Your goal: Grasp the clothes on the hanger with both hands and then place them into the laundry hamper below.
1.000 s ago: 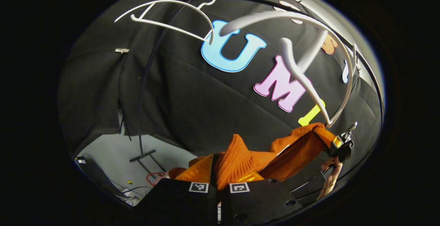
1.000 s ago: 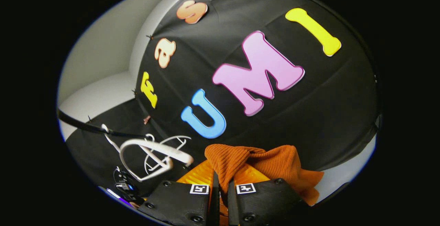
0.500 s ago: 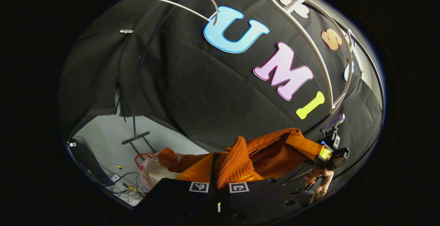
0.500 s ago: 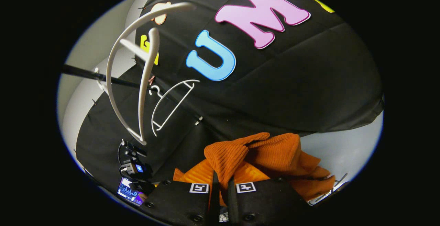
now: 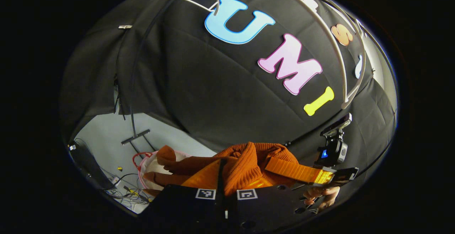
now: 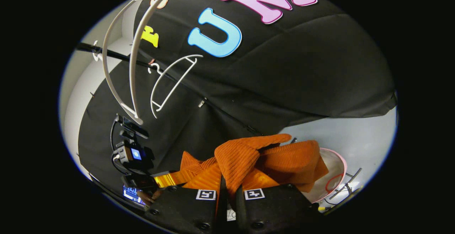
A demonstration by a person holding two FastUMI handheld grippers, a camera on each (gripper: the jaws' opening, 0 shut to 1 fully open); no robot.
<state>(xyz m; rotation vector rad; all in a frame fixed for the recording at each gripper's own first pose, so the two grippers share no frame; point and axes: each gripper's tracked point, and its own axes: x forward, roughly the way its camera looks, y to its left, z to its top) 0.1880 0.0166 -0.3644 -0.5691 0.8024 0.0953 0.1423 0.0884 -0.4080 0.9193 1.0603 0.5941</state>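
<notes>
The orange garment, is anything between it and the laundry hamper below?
Nothing visible. The orange garment is off the white hangers, clamped in both the right hand-held gripper and the left hand-held gripper, hanging just above the hamper.

hamper (image 6: 338, 163) mouth open below — hangers (image 6: 117, 81) overhead

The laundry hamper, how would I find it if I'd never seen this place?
Look below the black cloth wall, down on the pale floor. The laundry hamper sits there under the orange sweater. It is white inside with a pink rim, unlike the thin white hangers up on the rail.
</notes>
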